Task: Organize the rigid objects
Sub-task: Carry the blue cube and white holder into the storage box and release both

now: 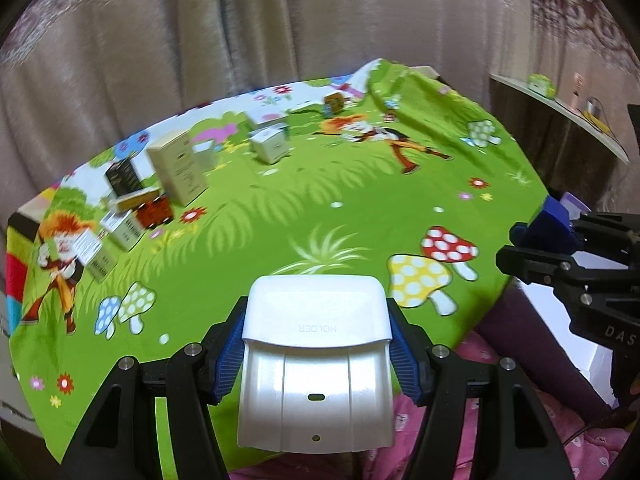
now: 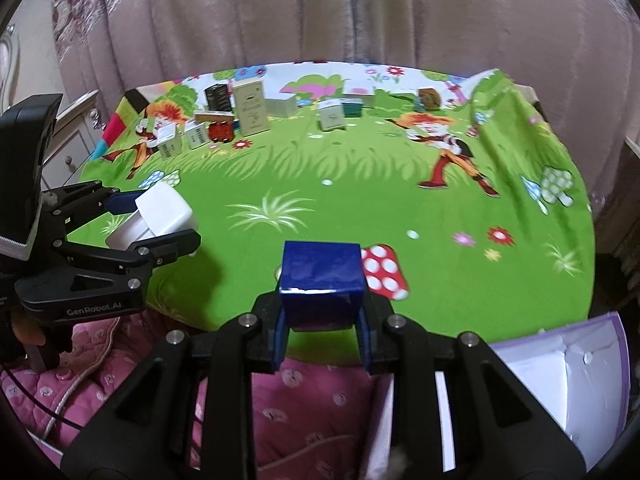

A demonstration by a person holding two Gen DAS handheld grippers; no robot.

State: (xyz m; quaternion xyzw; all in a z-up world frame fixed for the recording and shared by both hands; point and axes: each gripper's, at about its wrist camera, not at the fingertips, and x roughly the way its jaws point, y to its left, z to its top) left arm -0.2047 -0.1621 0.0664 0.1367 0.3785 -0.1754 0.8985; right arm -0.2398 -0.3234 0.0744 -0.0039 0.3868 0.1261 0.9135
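The white holder (image 1: 316, 364), the larger of the two carried things, is clamped across its flanks by the left gripper (image 1: 316, 354) above the near edge of the green cartoon cloth (image 1: 280, 216). Its glossy plastic shell is judged stiff, light and slippery, so the flat sides are best pinched. The smaller blue box (image 2: 322, 284) is gripped at its lower sides by the right gripper (image 2: 322, 338); thin card is presumed, easily dented. Small cartons (image 2: 252, 108) are ranged along the far edge.

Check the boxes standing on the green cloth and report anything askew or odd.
The small orange-brown box at the far right of the row looks tilted, while the tall cream box and its neighbours stand upright. Motion blur hides finer damage. The cloth is rumpled at its far right corner.
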